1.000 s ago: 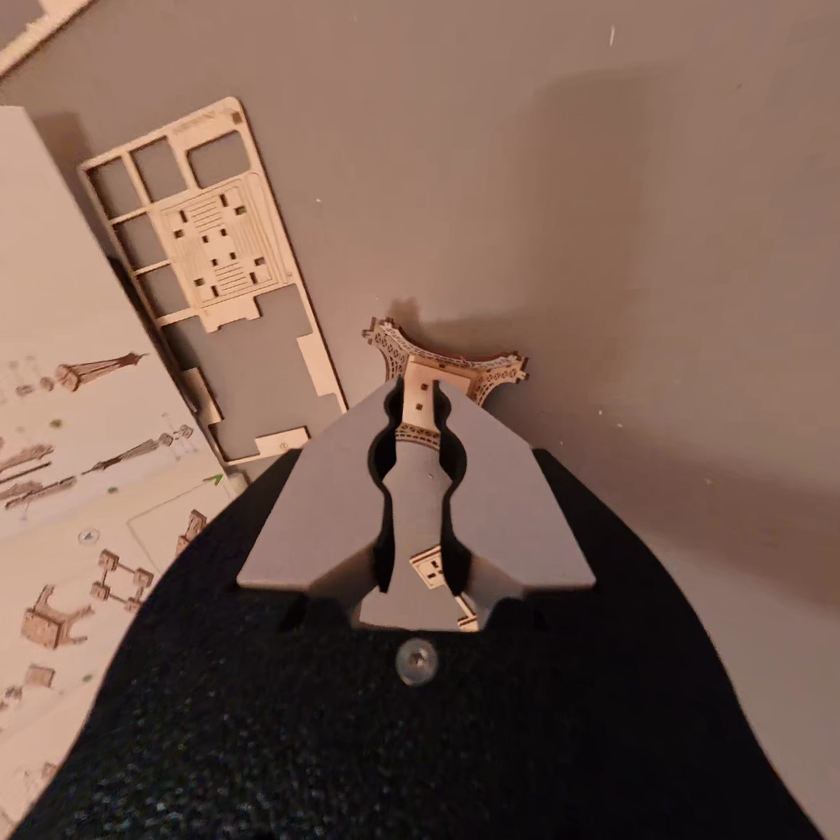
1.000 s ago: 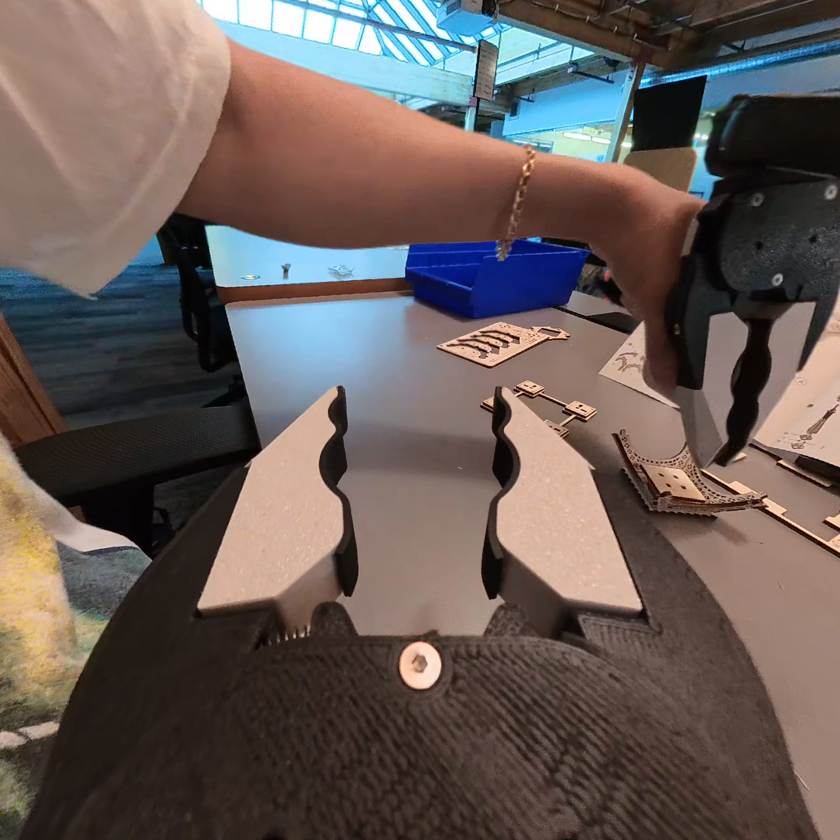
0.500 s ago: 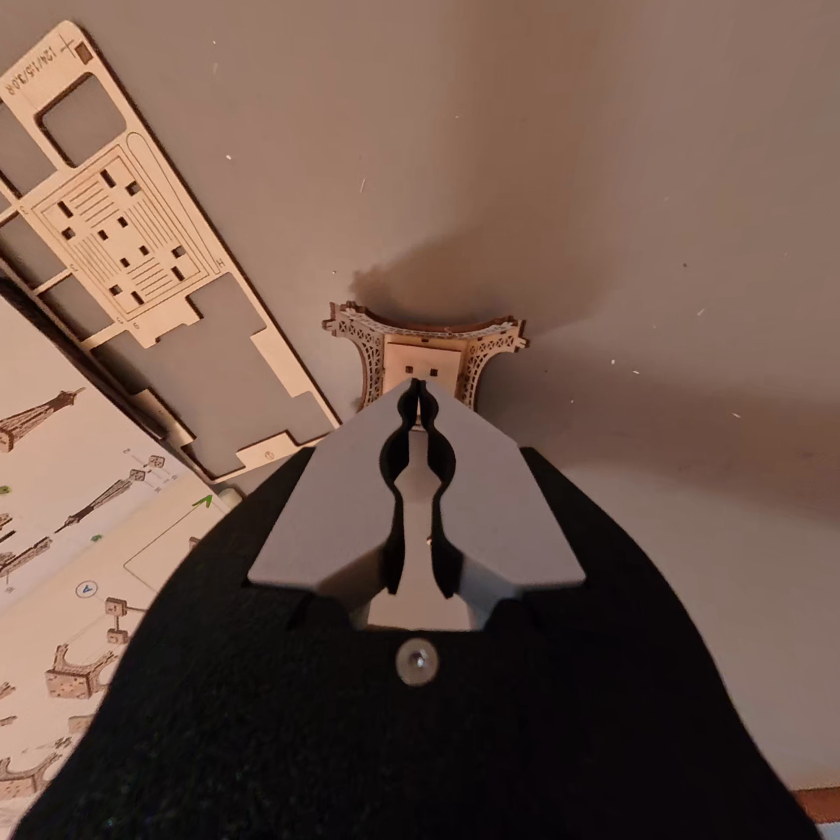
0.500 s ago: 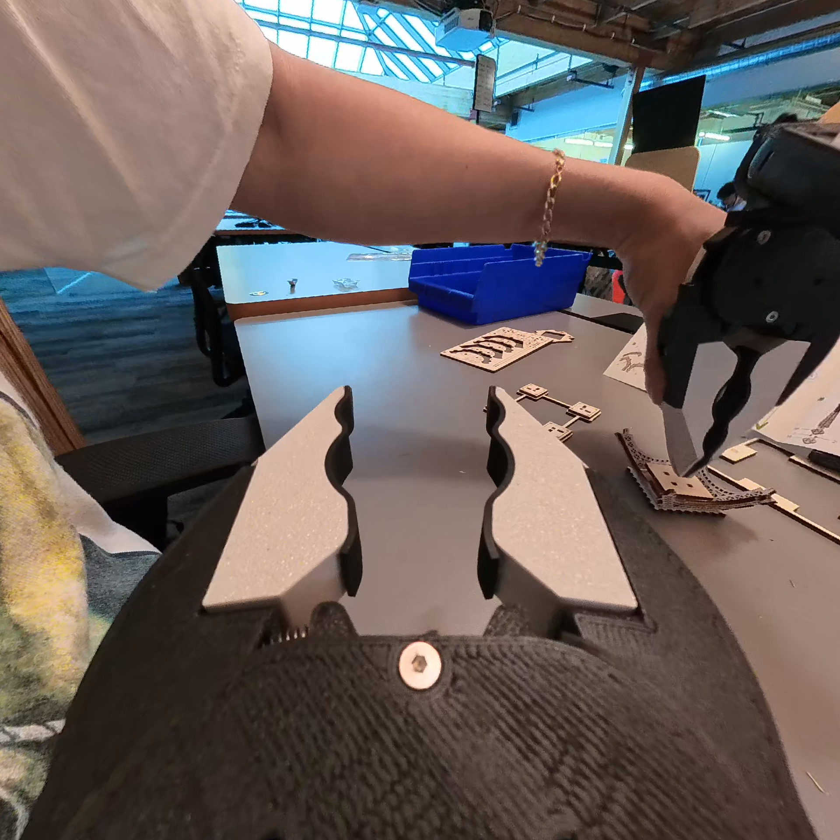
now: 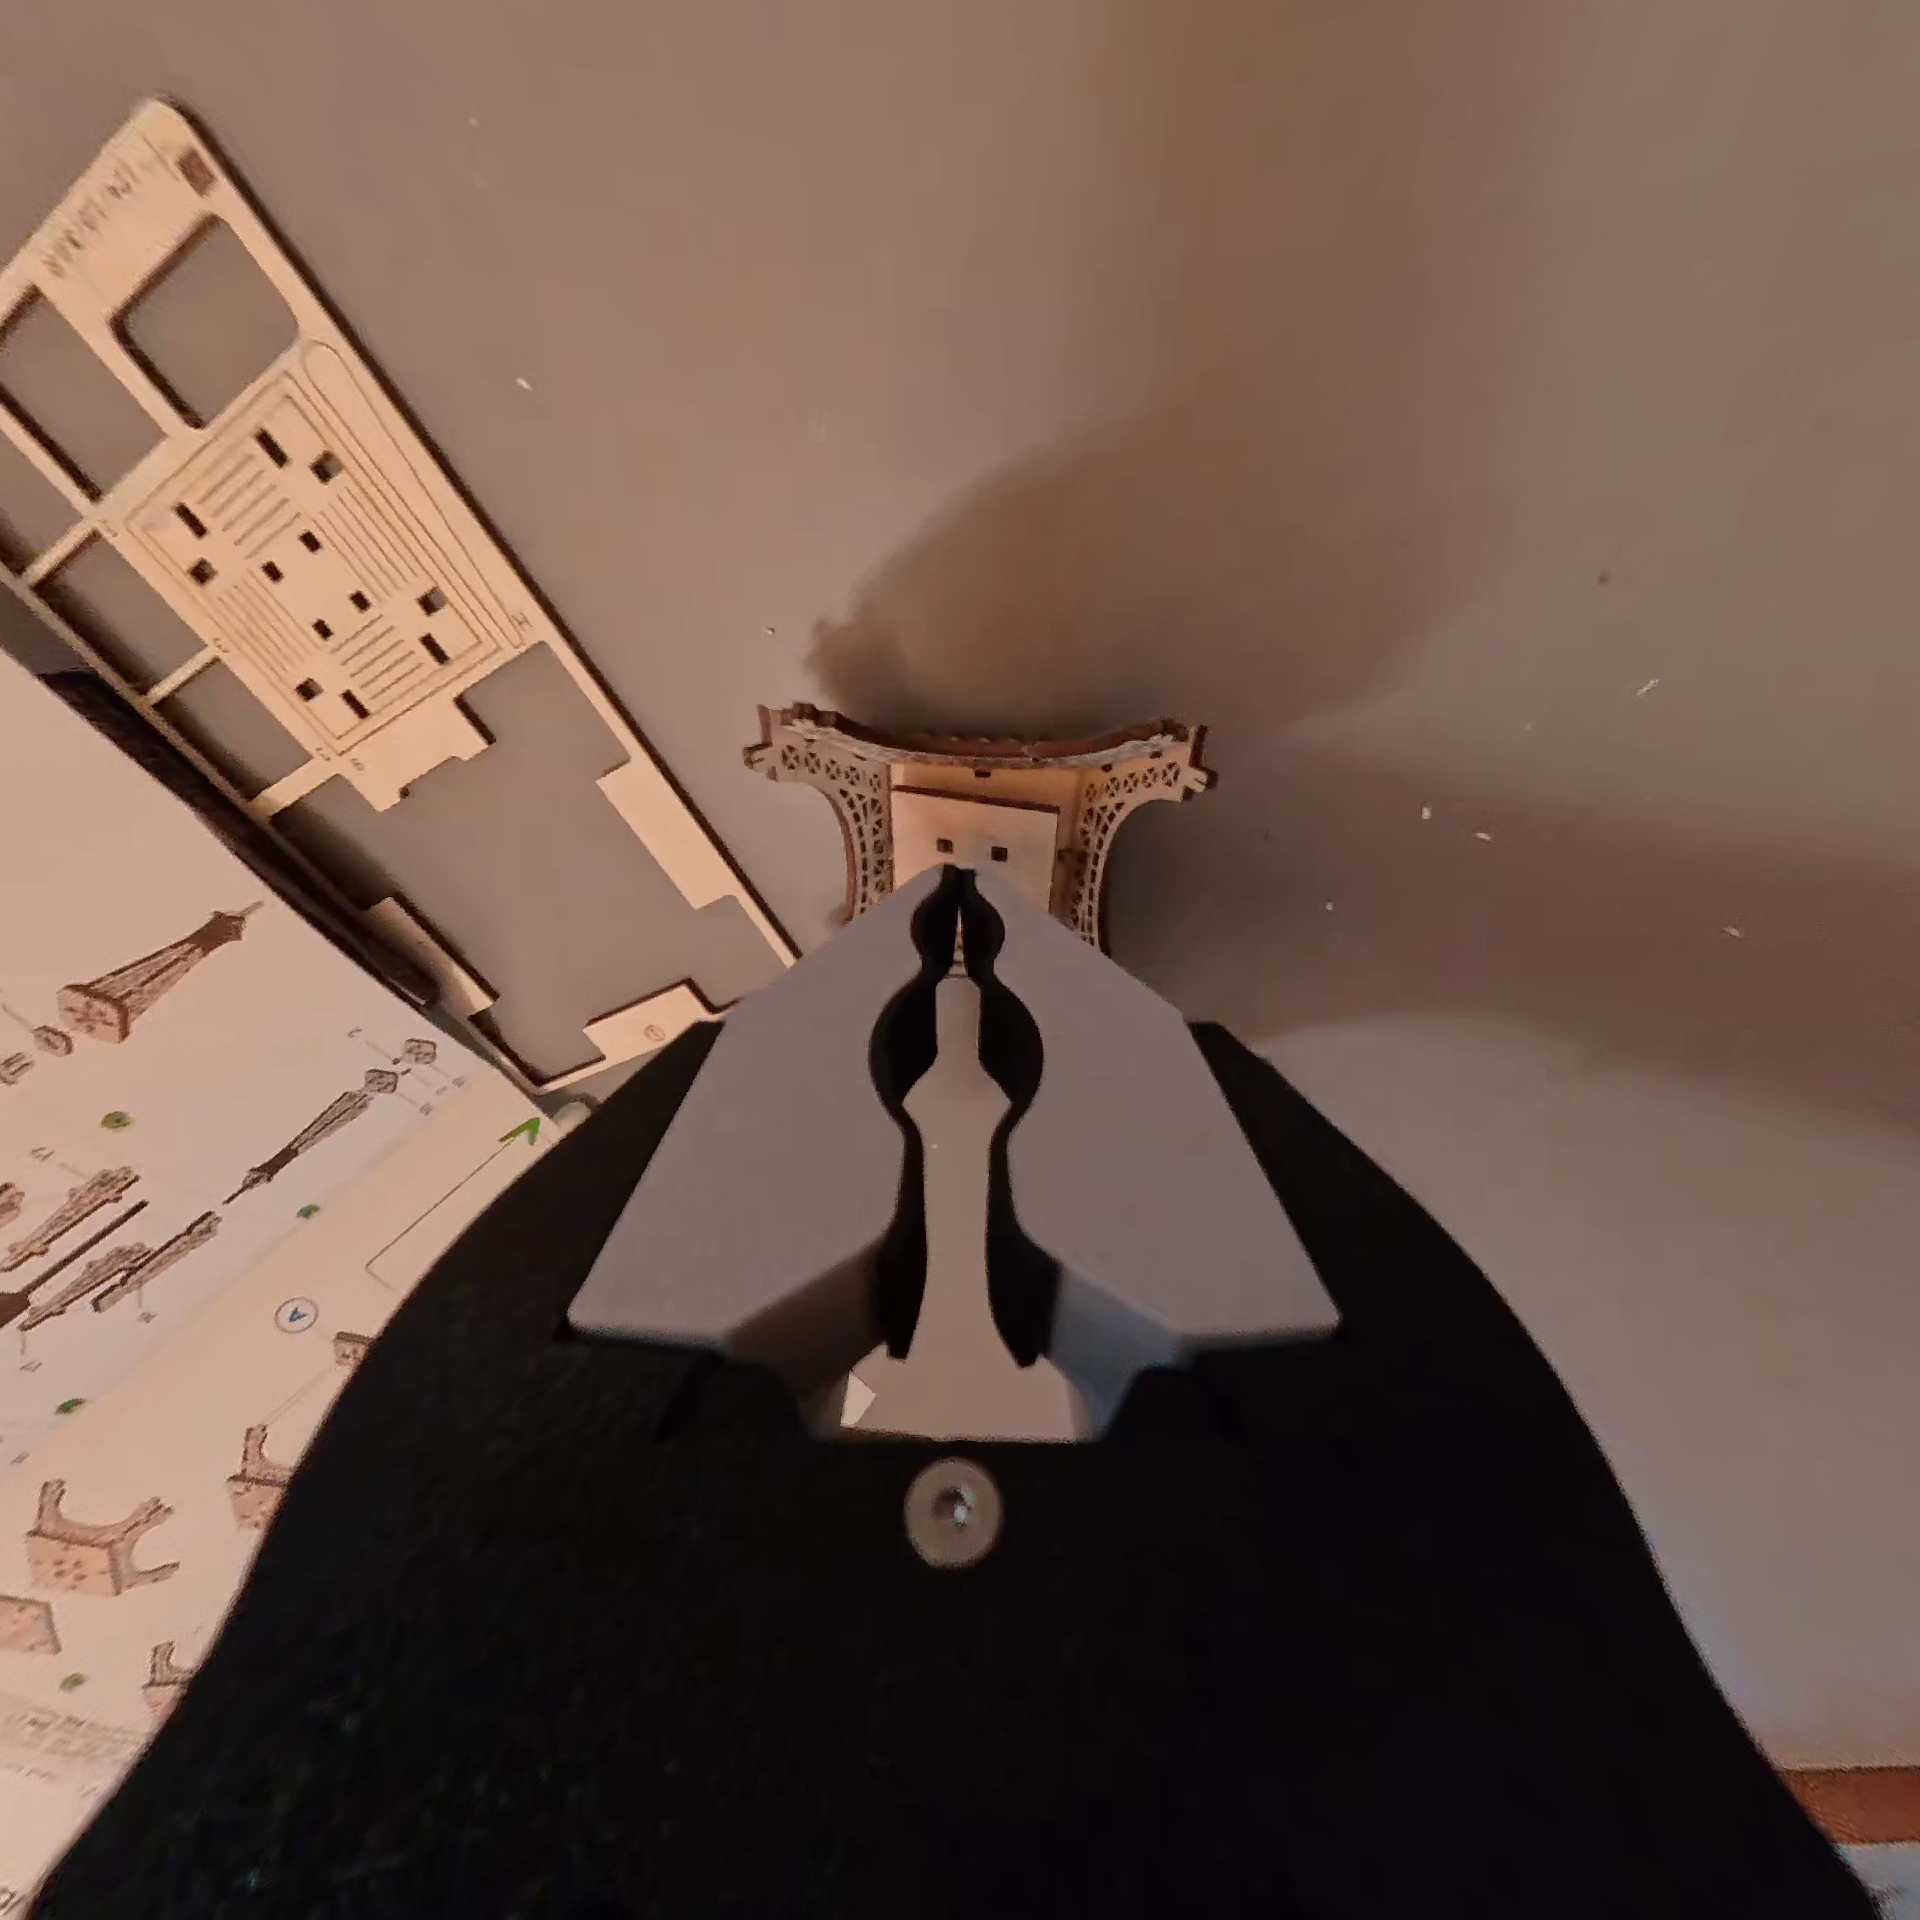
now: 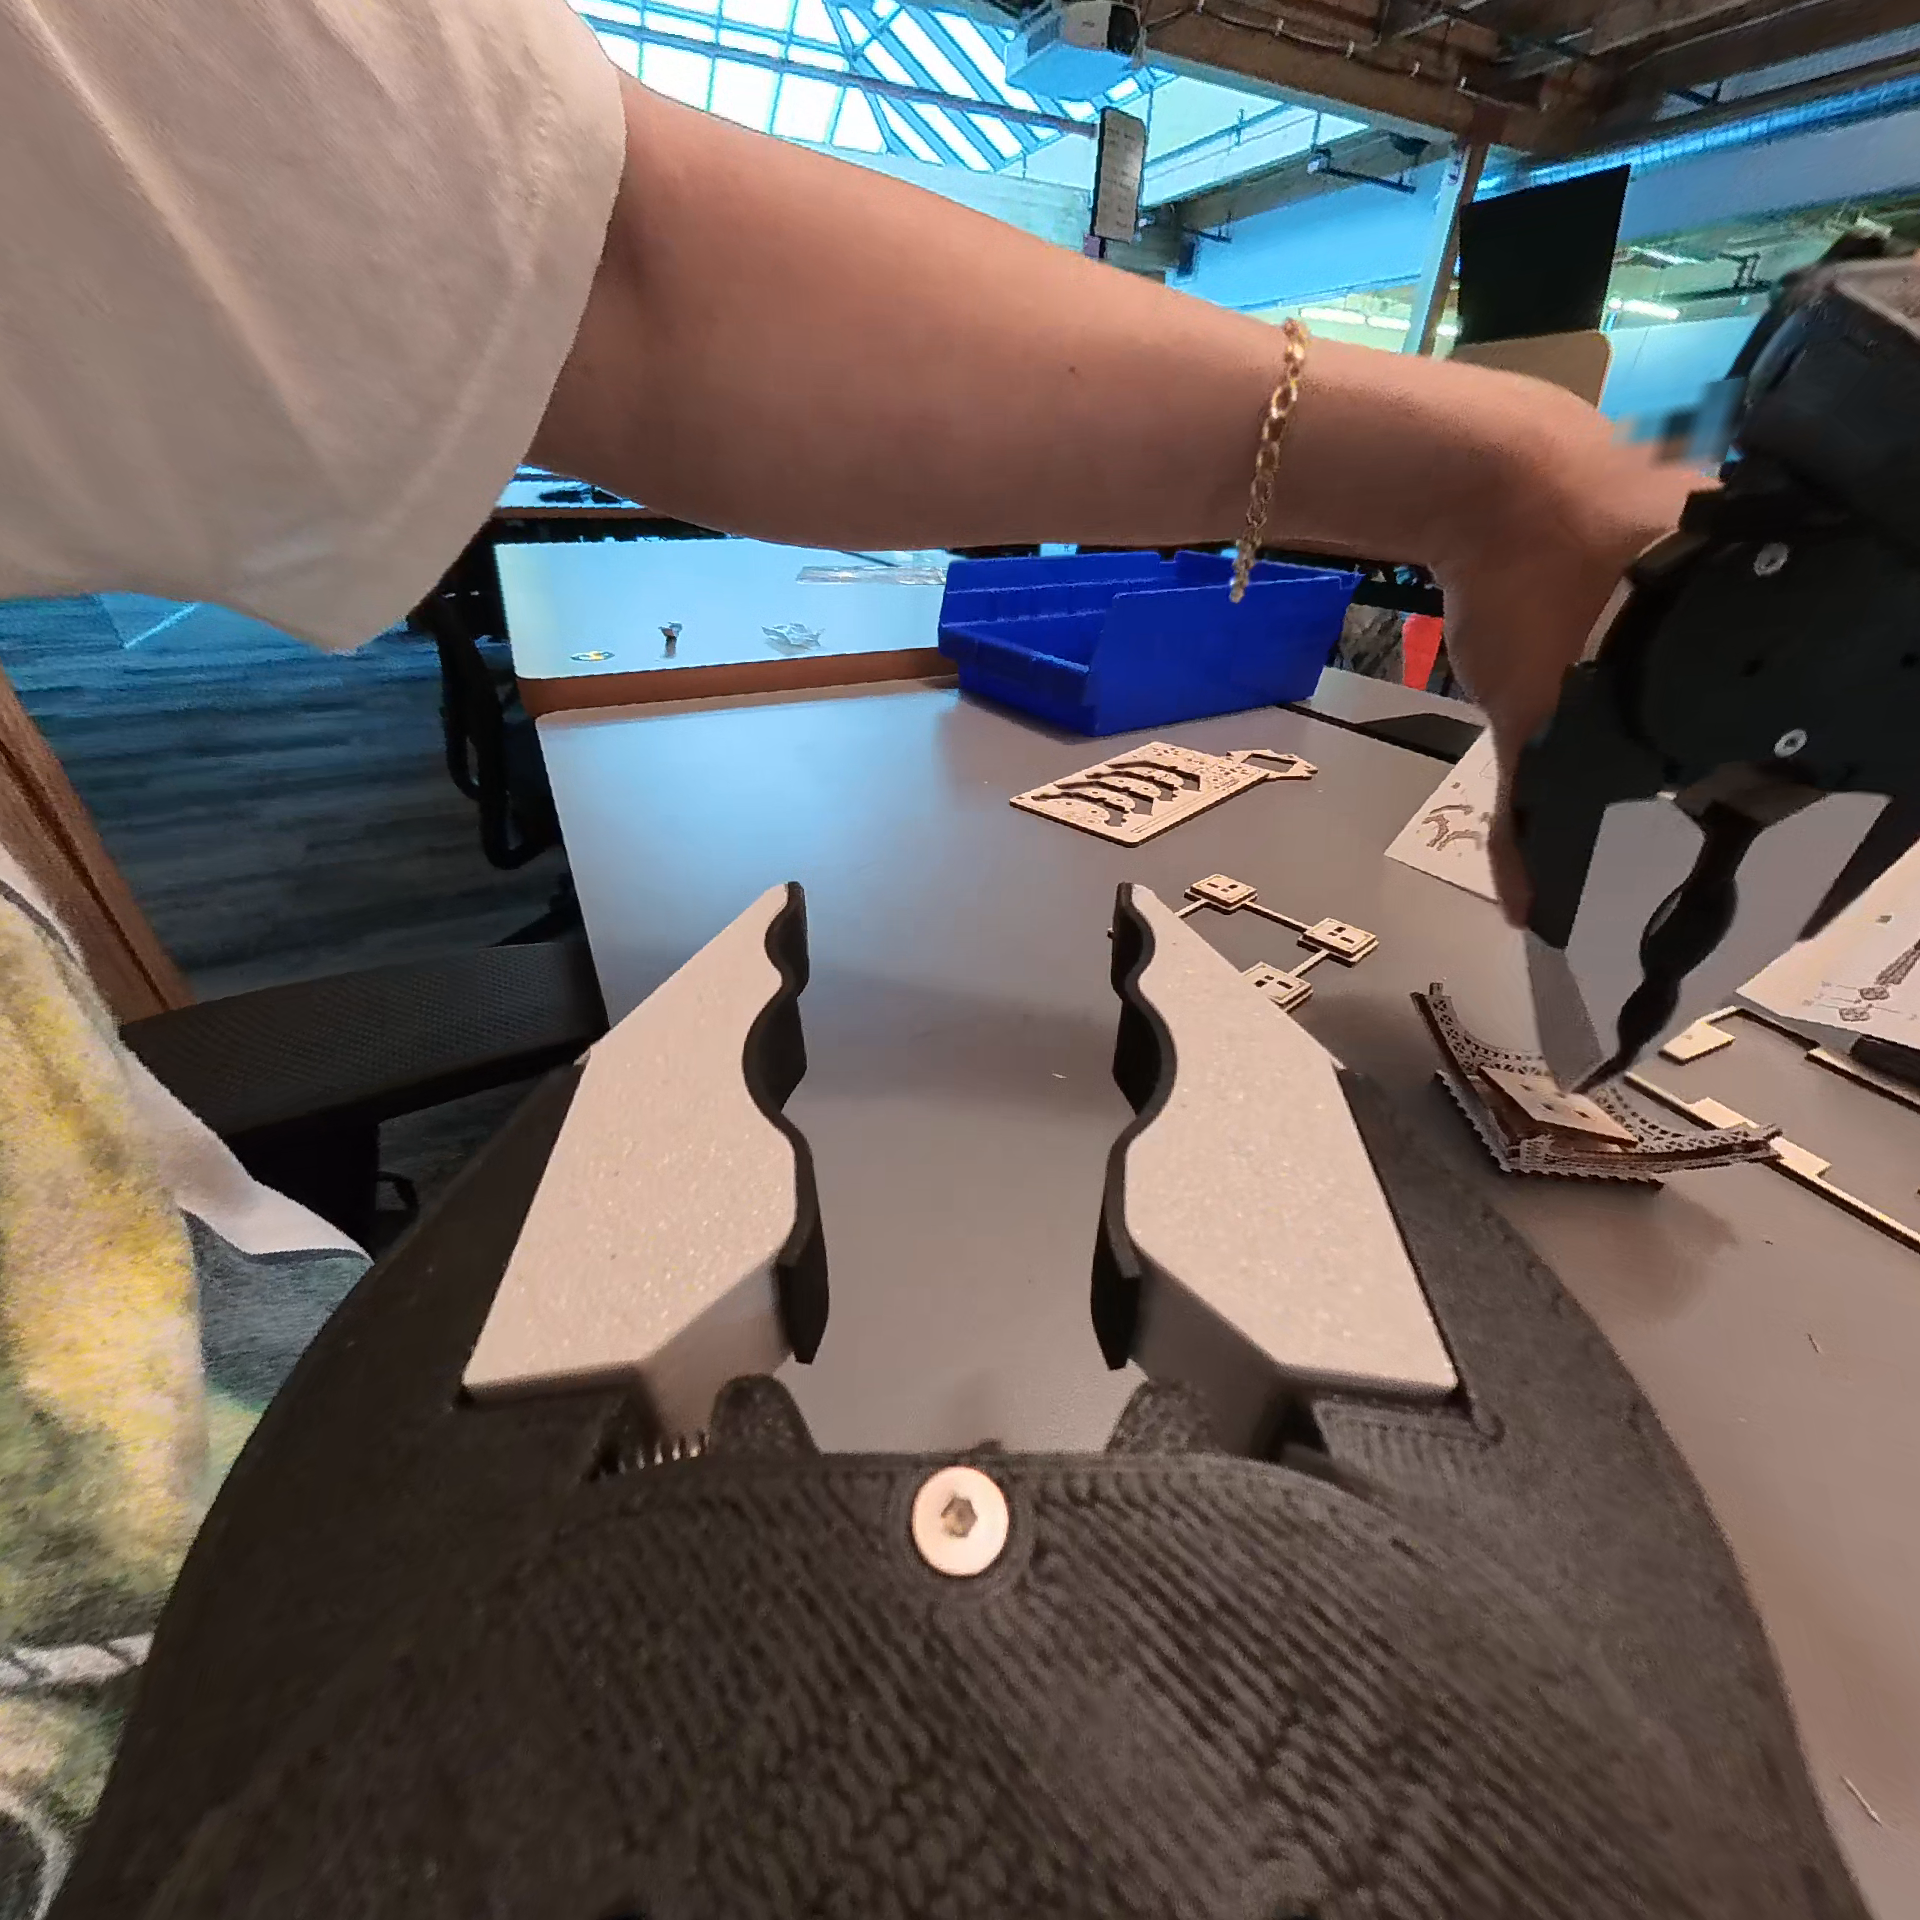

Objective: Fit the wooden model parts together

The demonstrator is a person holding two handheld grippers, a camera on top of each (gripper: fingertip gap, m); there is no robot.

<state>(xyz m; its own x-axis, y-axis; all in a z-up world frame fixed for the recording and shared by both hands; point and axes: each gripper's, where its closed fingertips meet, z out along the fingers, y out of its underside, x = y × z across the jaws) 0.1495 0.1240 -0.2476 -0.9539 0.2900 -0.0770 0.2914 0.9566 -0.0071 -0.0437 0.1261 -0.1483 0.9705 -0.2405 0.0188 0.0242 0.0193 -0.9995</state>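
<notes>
Tower base model [image 5: 977, 821] of latticed wood lies flat on the grey table [image 5: 1351, 416], just under the left gripper [image 5: 958, 883], whose fingertips are pinched together and press on its square top plate. Right gripper [image 6: 961, 1039] hovers apart, fingers spread wide, holding nothing

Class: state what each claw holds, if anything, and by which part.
Right claw: open, holding nothing. Left claw: closed, tips on the tower base's flat top plate; an actual hold cannot be confirmed.
</notes>
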